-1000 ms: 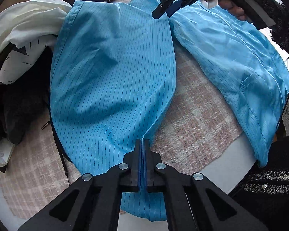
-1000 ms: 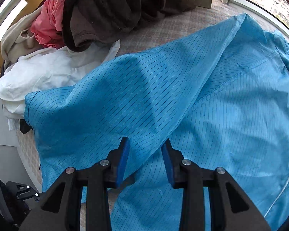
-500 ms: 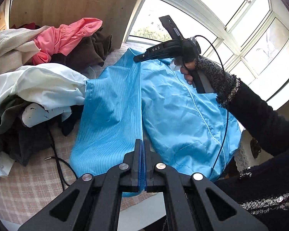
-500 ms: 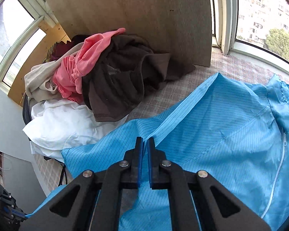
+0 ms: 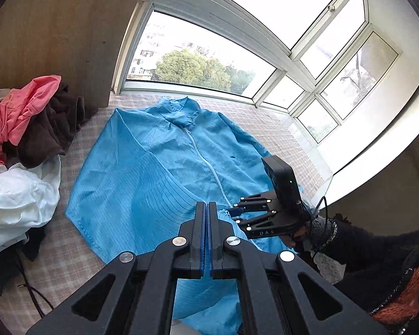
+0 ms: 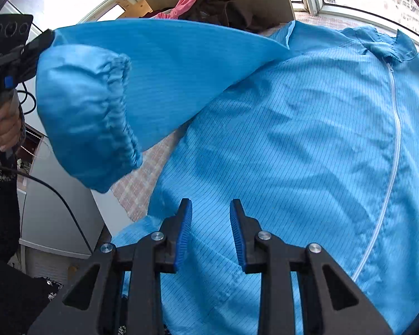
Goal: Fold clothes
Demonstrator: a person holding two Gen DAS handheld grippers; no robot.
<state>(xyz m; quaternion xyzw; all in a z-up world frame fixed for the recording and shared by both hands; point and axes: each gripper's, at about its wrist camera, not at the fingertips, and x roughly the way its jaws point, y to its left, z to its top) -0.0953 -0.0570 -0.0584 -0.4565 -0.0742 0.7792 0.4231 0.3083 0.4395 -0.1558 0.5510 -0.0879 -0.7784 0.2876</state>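
Beside the blue jacket (image 5: 164, 164) sits a clothes pile (image 5: 22, 145); left hand-held gripper (image 5: 208, 209) clamps its sleeve (image 6: 103, 106), right hand-held gripper (image 6: 211, 223) released.

The zip-front jacket (image 5: 164, 167) lies spread on the tabletop (image 5: 268, 120) ahead of the left gripper (image 5: 208, 234), collar farthest away. A clothes pile (image 5: 25, 145) sits to that gripper's left. The right gripper (image 5: 234, 210) is just beside it on the right, over the jacket's near edge. The sleeve (image 6: 103, 92) hangs left of the right gripper.
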